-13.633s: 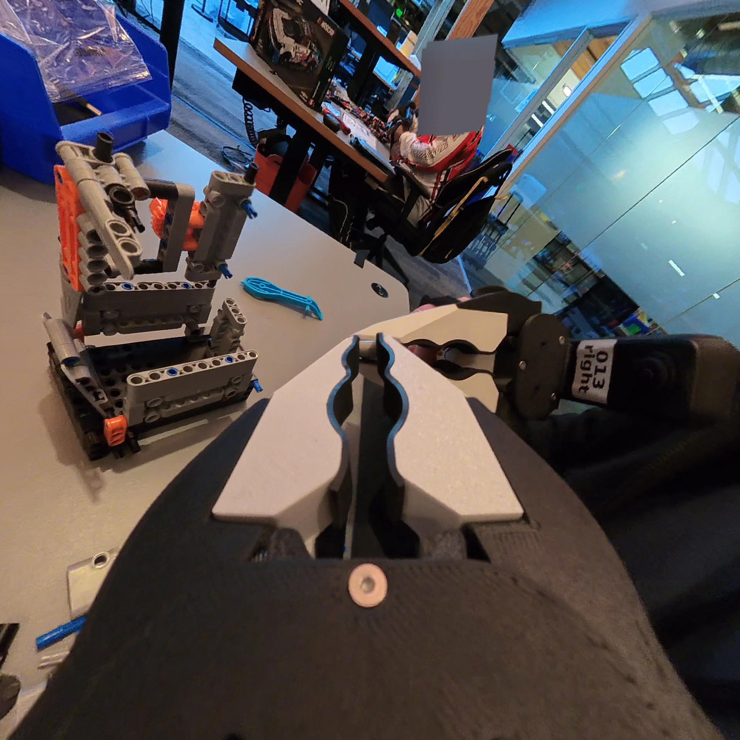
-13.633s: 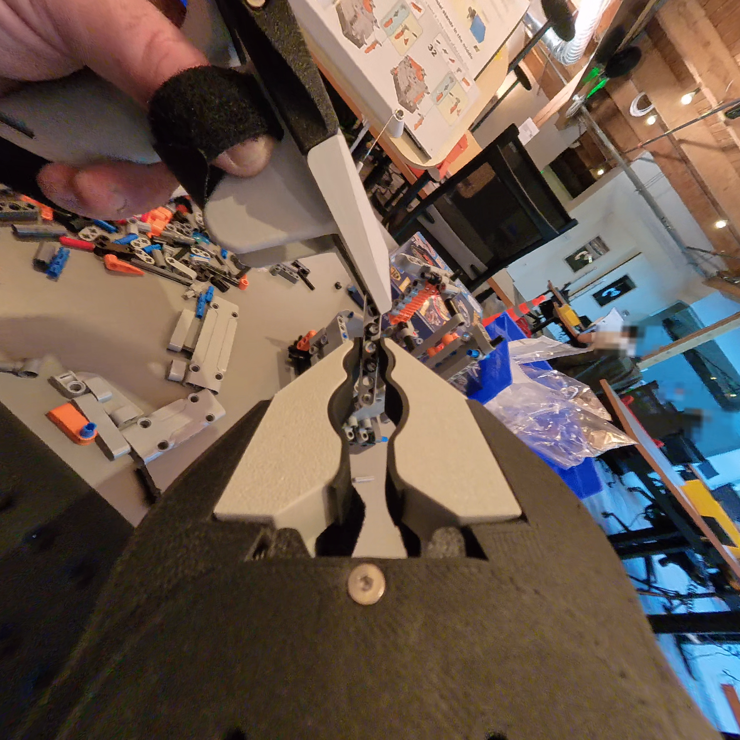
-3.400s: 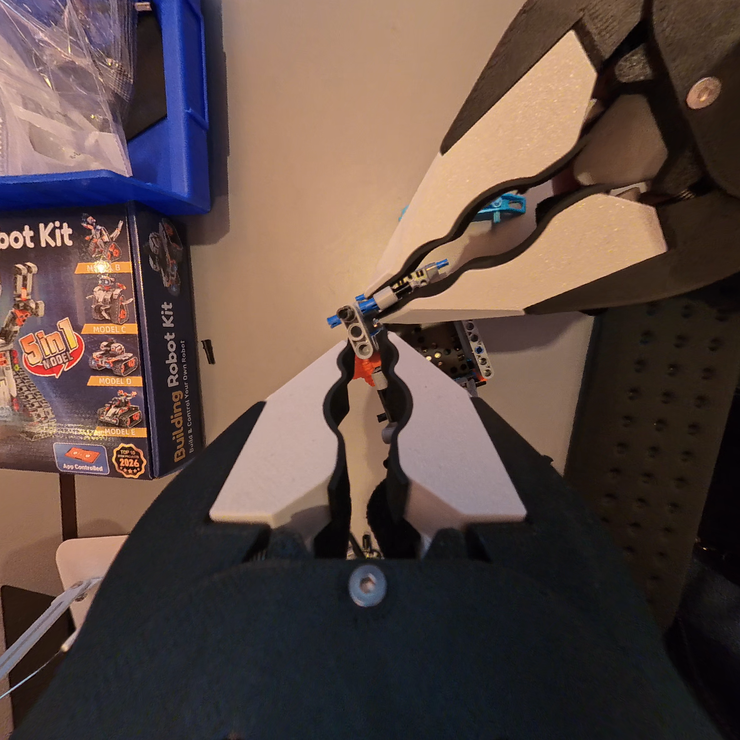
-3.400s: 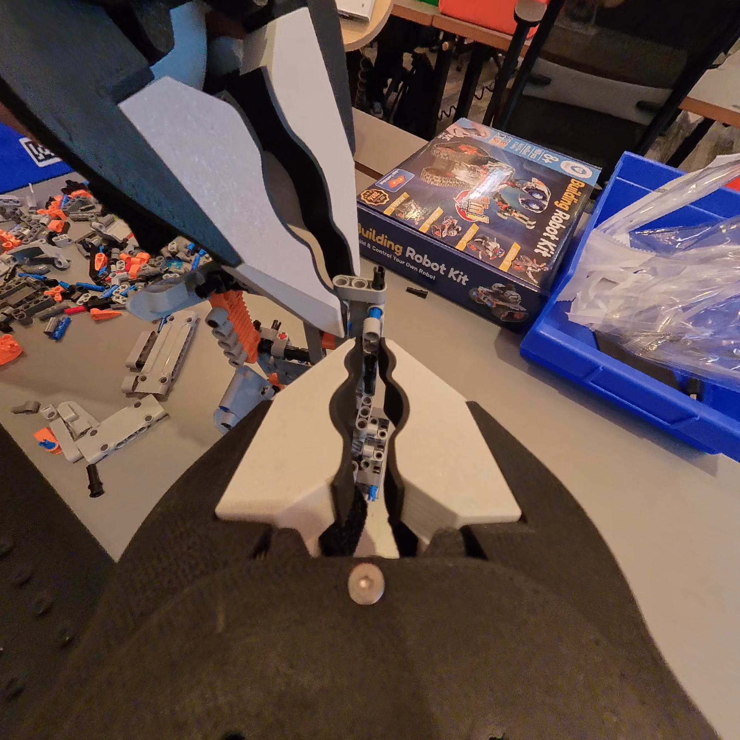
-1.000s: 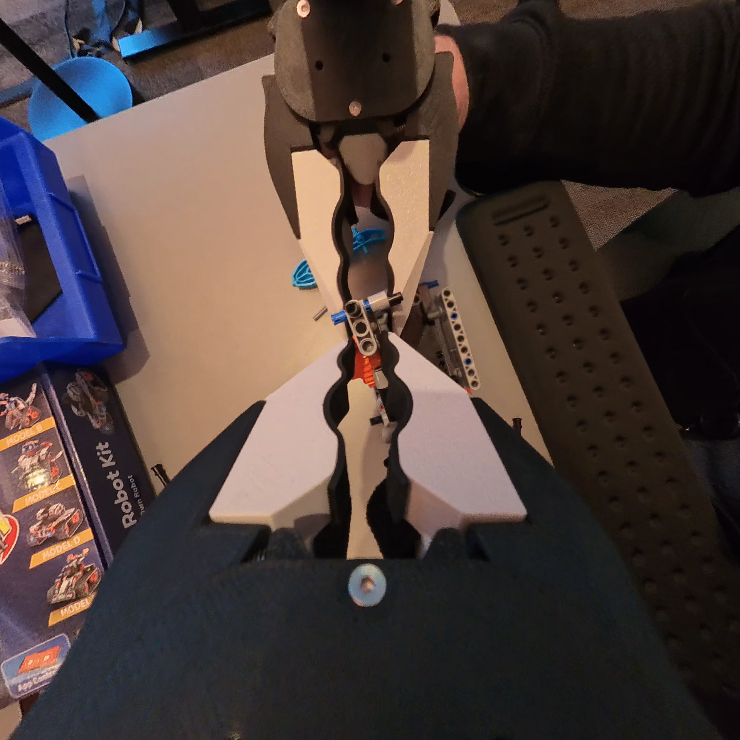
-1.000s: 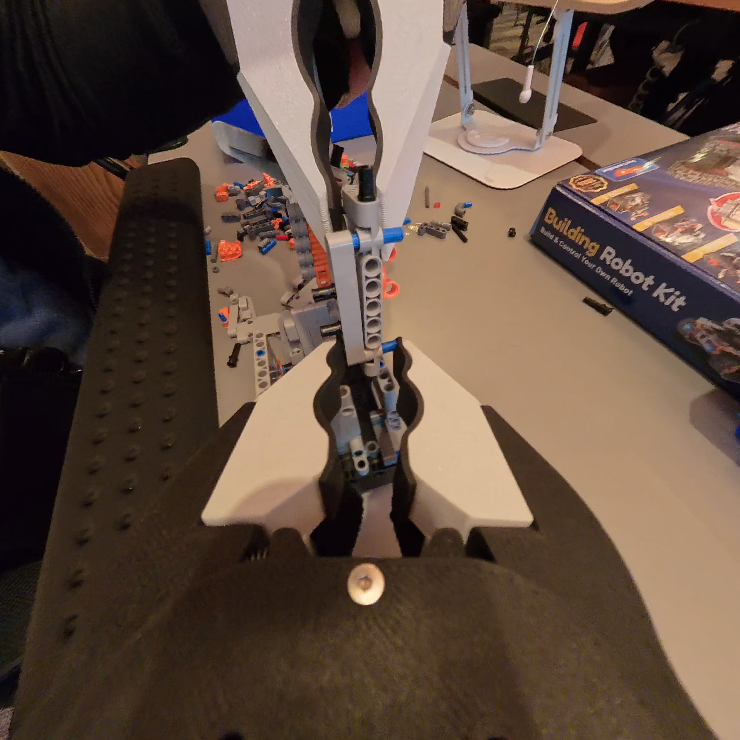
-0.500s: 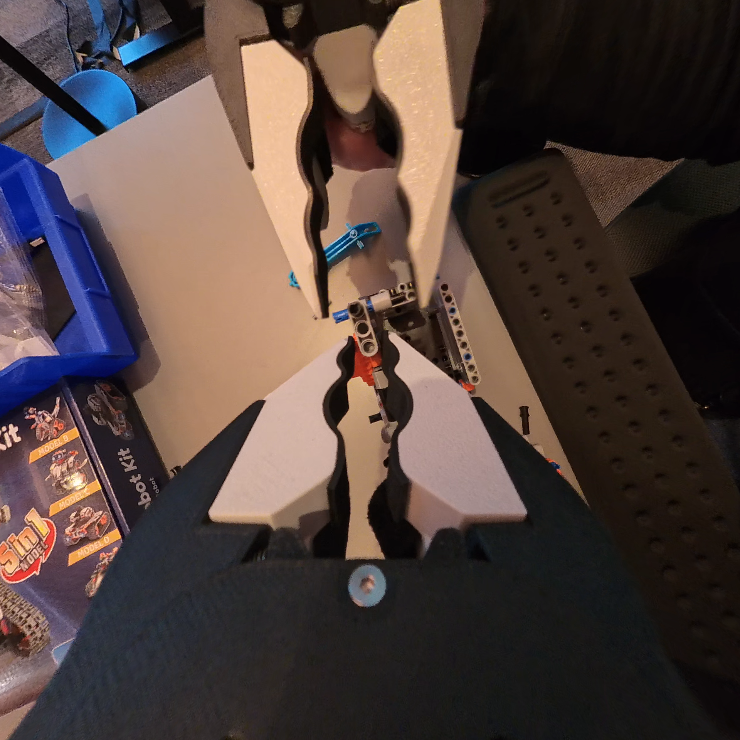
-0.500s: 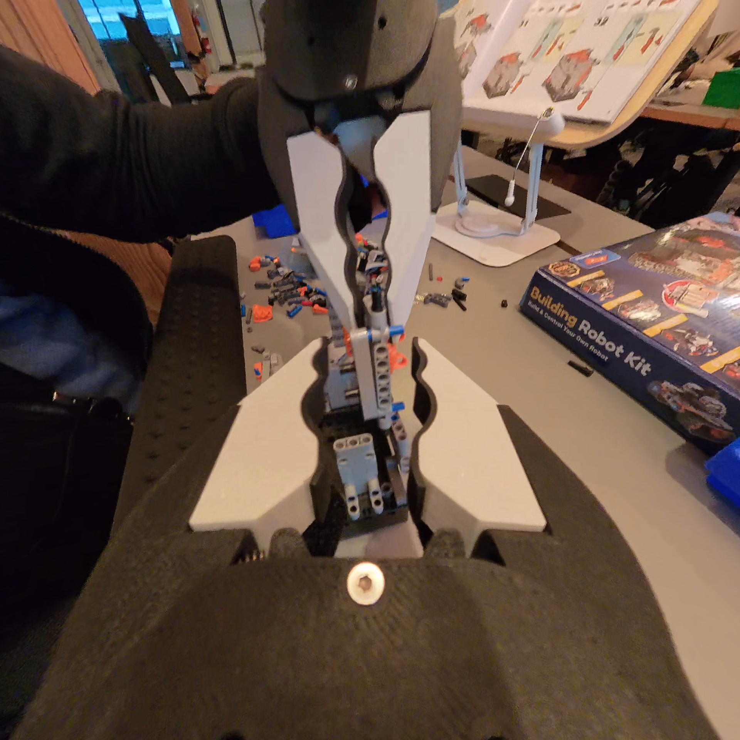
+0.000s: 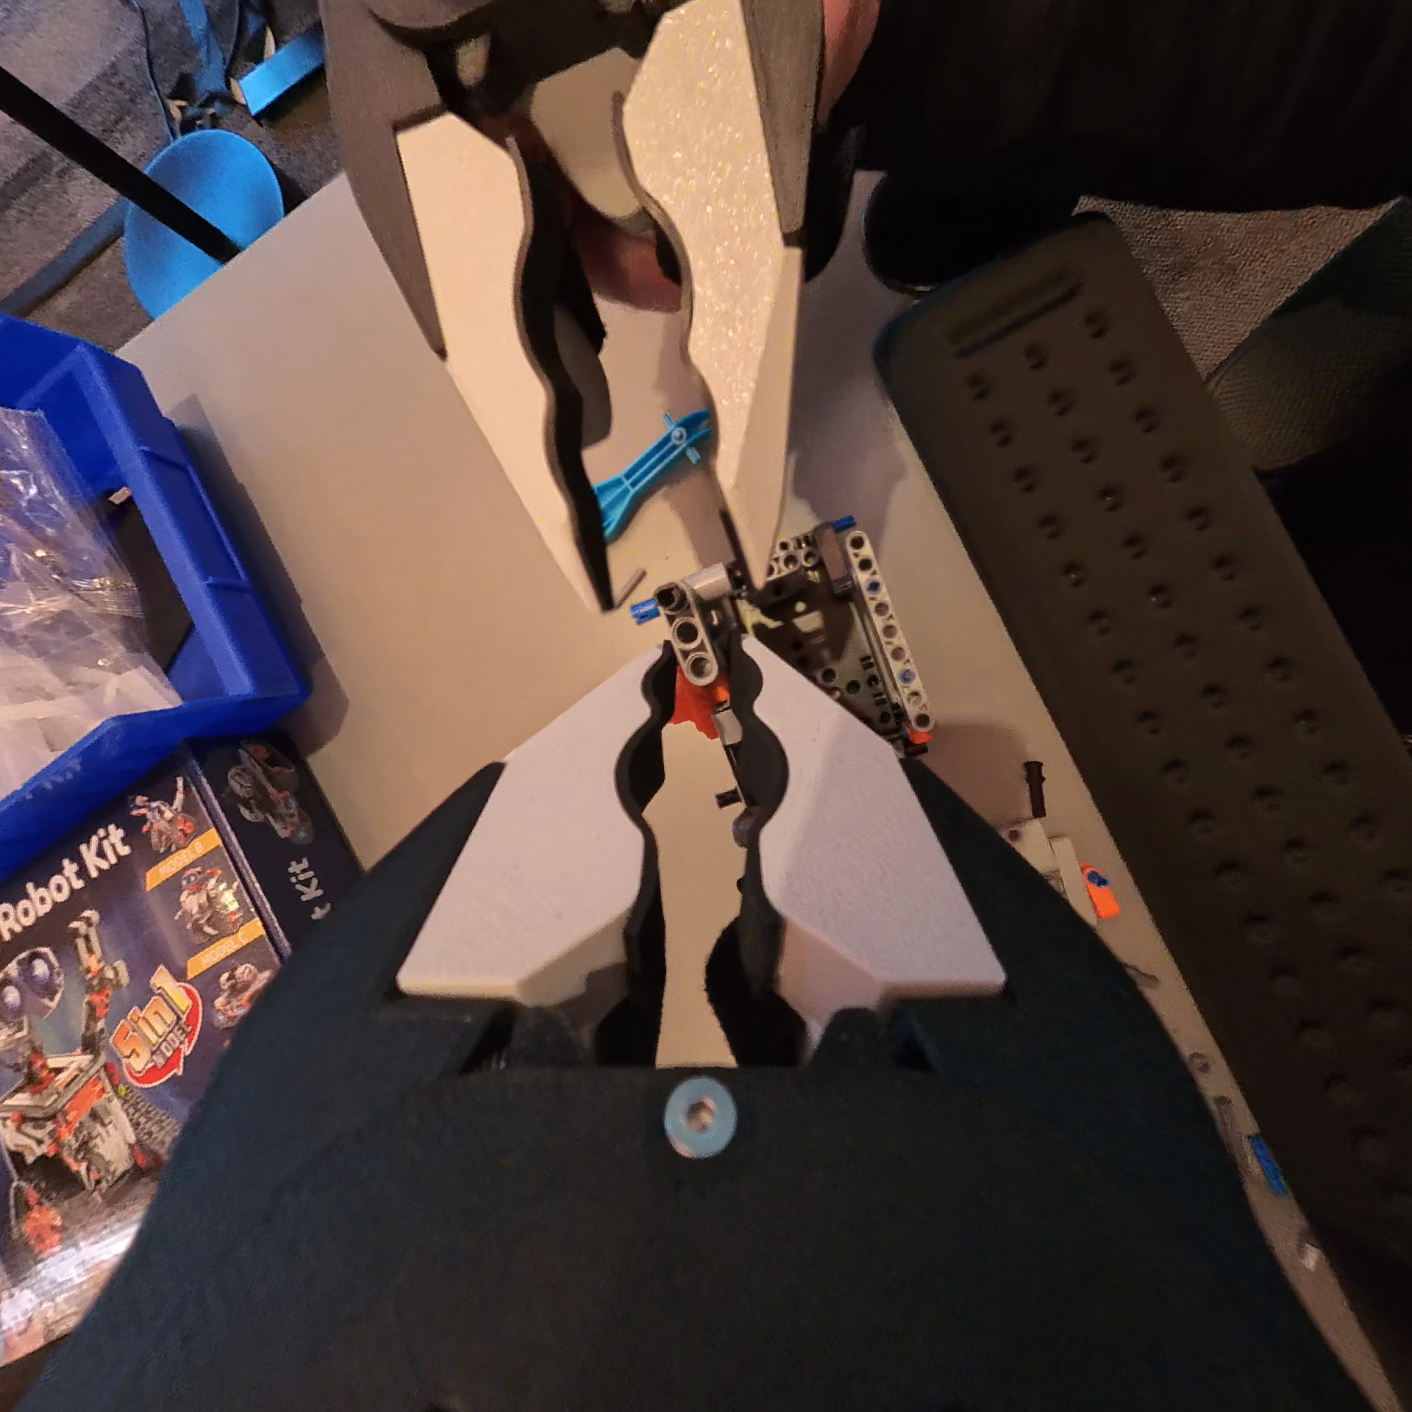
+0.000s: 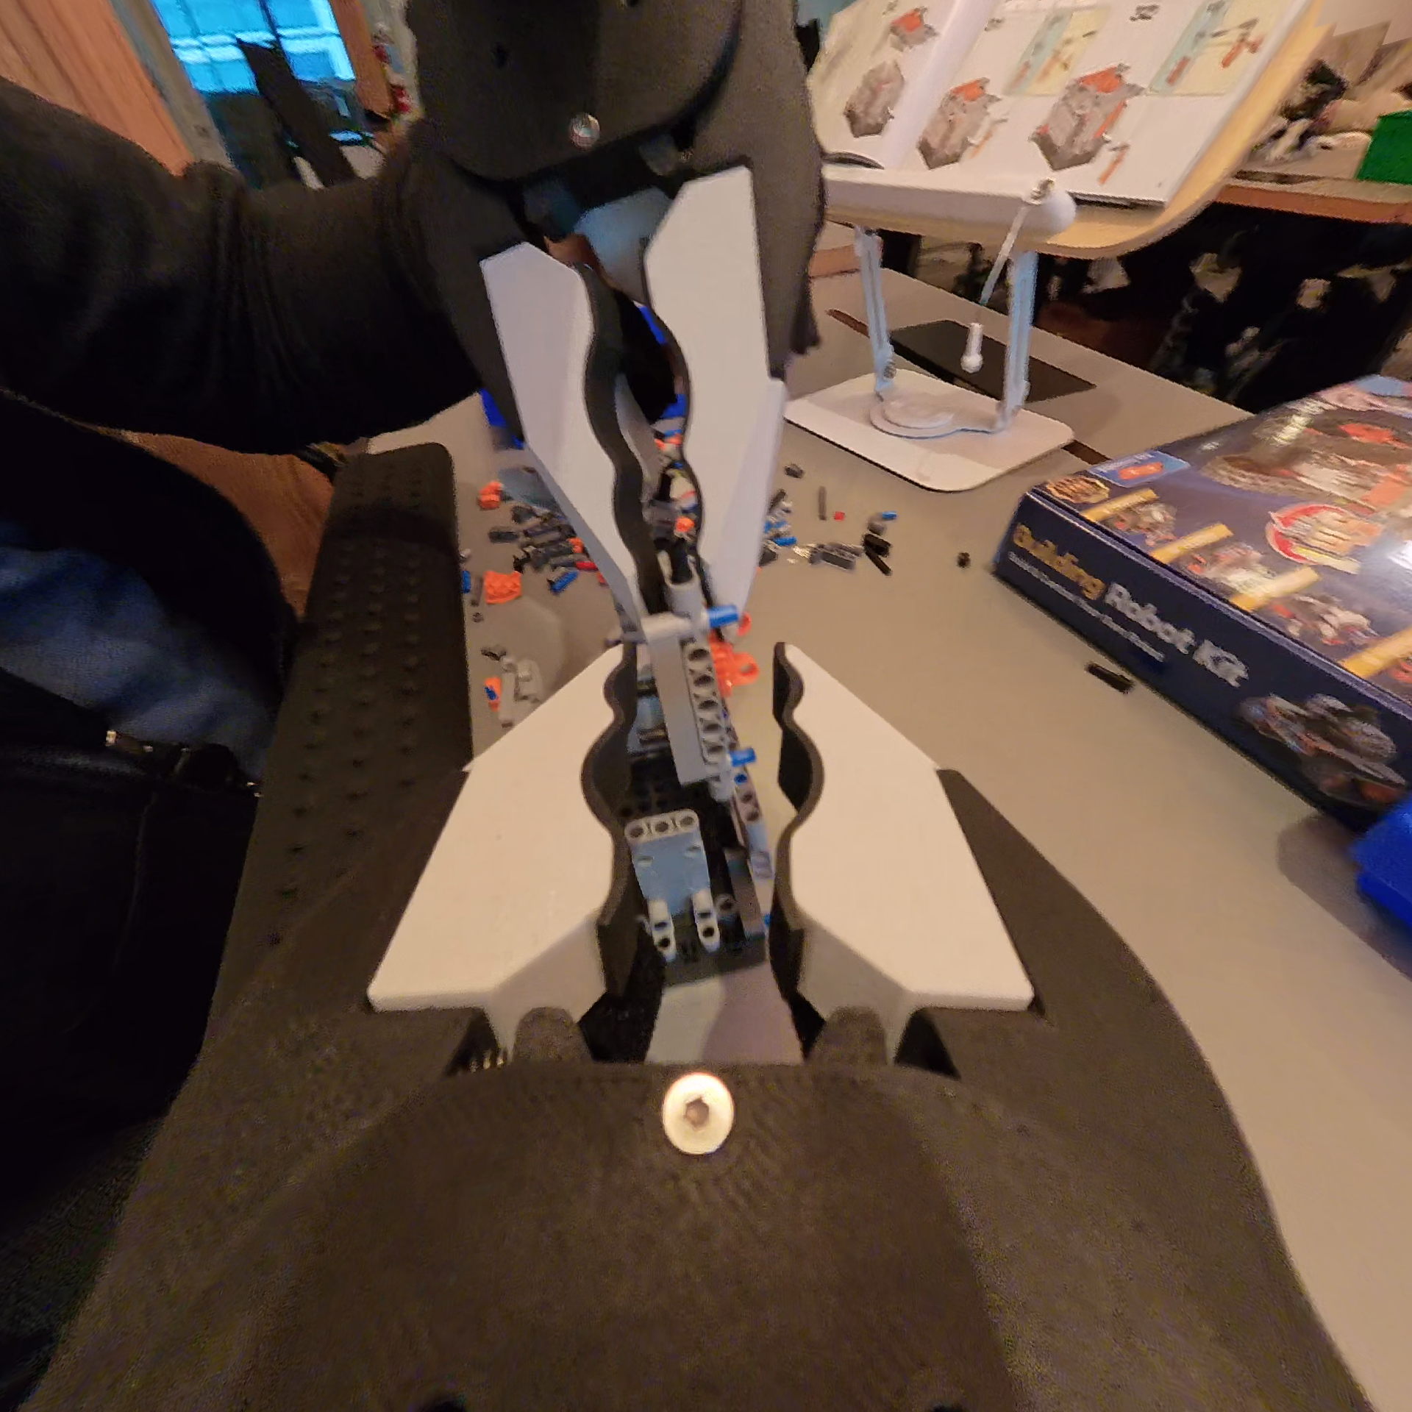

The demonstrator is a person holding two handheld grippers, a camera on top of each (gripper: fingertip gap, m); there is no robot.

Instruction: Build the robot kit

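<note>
A grey, black and orange building-brick model [image 10: 707, 726] stands on the grey table [image 10: 993, 764]. My left gripper [image 9: 699, 657] comes down from above and is shut on the grey holed beam [image 9: 695, 646] at the model's top. It also shows in the right wrist view [image 10: 684, 603]. My right gripper [image 10: 703, 657] is open, with one jaw on each side of the model and neither touching it. In the left wrist view the right gripper [image 9: 680, 584] points down beside the model's black base [image 9: 833, 619].
A black perforated pad [image 9: 1146, 611] lies along the table edge by a person's dark sleeve [image 10: 229, 267]. A blue bin [image 9: 153, 489] and a dark kit box [image 10: 1222, 581] stand to one side. Loose pieces [image 10: 535, 550], a blue tool [image 9: 649, 466] and a booklet stand [image 10: 932, 428] lie around. Both grippers' tips are close together, under 4 cm apart.
My right gripper was shut on the model a second ago; it has opened and let go. My left gripper has stayed shut on the model's top.
</note>
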